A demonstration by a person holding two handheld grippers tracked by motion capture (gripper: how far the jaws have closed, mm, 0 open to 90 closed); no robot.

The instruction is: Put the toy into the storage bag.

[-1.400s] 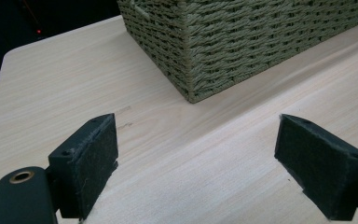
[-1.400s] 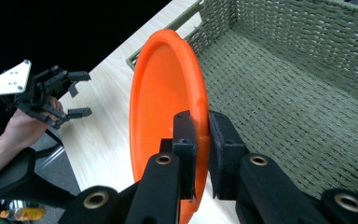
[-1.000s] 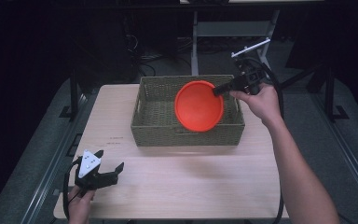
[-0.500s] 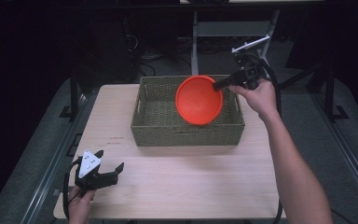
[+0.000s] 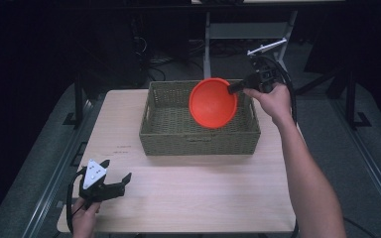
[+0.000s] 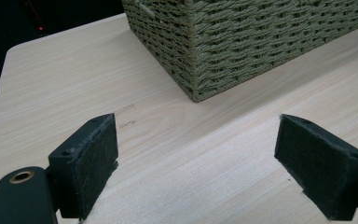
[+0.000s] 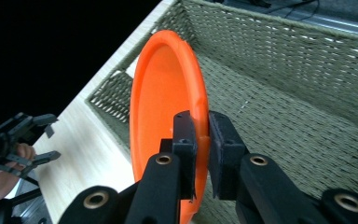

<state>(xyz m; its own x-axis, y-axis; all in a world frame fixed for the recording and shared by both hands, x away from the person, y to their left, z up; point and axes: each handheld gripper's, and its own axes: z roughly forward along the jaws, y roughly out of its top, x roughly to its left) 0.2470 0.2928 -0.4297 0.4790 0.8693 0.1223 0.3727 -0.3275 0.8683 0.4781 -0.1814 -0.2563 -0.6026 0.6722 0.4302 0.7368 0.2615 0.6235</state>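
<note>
Meanwhile, over the woven basket: orange bowl held up on edge by its rim, clenched between the two pads of the right claw and tilted so its hollow faces the person's side. Seen along the right claw, one pad inside the bowl, the other against its outer wall, rim pinched thin between them, basket floor below with nothing lying in the visible part. Bowl clear of the basket's weave, hanging above its right half, near the right-hand wall. Right hand reaching in from beyond the basket's right end, cable looping off behind.

Well apart from the basket, toward the near left corner of the pale wooden desk: left claw resting low in the left hand, released, jaws spread wide over bare wood. From the left claw itself, only the basket corner ahead and nothing between the pads.

Step in hand, by the look of it: carrying the bowl at the basket, either lifting it out or bringing it in; no way to say which from this alone. If out, next move likely calls for swinging the bowl past the basket's front wall without clipping the rim, then levelling it before setting down on the desk. If in, lowering and turning it flat onto the basket floor. Thin rim grip suggests a risk of the bowl pivoting between the pads.
</note>
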